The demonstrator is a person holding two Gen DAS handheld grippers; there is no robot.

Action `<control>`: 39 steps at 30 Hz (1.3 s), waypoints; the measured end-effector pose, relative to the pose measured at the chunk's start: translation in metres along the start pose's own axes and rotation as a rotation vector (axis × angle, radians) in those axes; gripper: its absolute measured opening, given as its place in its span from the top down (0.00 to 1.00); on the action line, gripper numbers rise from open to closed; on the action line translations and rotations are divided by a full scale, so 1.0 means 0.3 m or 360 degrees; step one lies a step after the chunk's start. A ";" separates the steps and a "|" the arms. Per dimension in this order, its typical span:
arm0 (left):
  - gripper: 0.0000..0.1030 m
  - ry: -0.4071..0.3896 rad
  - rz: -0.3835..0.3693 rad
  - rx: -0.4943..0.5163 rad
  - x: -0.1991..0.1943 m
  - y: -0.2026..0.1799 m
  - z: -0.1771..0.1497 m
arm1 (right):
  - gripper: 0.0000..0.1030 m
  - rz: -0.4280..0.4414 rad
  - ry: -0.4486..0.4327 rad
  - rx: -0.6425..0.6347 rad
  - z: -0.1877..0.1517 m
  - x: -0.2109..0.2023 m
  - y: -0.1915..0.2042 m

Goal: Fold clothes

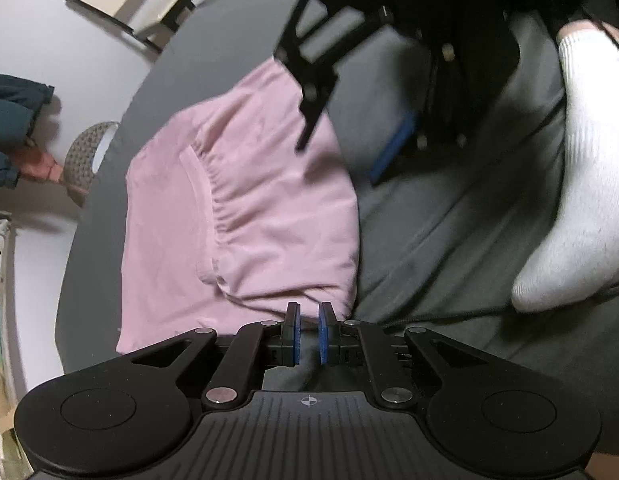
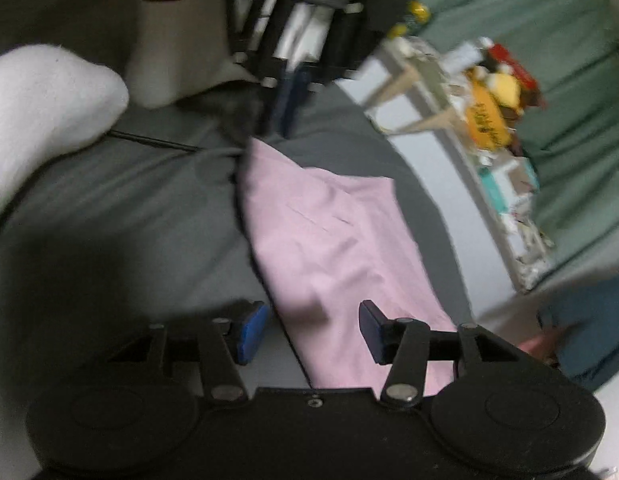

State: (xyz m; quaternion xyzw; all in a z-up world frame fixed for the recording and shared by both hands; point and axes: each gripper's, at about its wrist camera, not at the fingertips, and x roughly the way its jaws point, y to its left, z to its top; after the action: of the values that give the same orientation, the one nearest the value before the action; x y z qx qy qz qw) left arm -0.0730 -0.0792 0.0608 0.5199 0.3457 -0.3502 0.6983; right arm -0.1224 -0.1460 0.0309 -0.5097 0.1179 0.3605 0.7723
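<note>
we see a pink garment (image 1: 237,216) lying folded on a grey bed sheet (image 1: 449,232), near the bed's edge, with a person's white-socked foot (image 1: 581,184) resting on the sheet well apart from it; our left tool (image 1: 309,334) hovers at the garment's near hem, its blue pads (image 1: 324,336) nearly closed with only a thin gap and no cloth between them, while our right tool (image 2: 309,332) stands with its jaws apart over the garment's other end, gripping nothing; in the right wrist view a cluttered shelf (image 2: 505,184) and a green curtain (image 2: 569,60) blur behind the bed
</note>
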 end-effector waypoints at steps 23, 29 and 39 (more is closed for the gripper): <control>0.91 -0.0078 0.0053 0.0101 0.010 -0.034 -0.013 | 0.86 -0.0113 -0.0083 -0.0001 0.123 0.126 0.086; 0.91 -0.0089 0.0019 0.0105 0.012 -0.042 0.004 | 0.88 -0.0097 -0.0086 0.0098 0.124 0.114 0.056; 0.91 -0.0095 0.0046 -0.0020 0.006 -0.016 -0.008 | 0.79 -0.0048 -0.0050 0.0053 0.107 0.090 0.072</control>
State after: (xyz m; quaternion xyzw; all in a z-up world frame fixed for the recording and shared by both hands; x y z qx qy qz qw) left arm -0.0764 -0.0780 0.0564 0.5096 0.3195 -0.3532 0.7165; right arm -0.1239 -0.1015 0.0154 -0.4926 0.1042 0.3548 0.7878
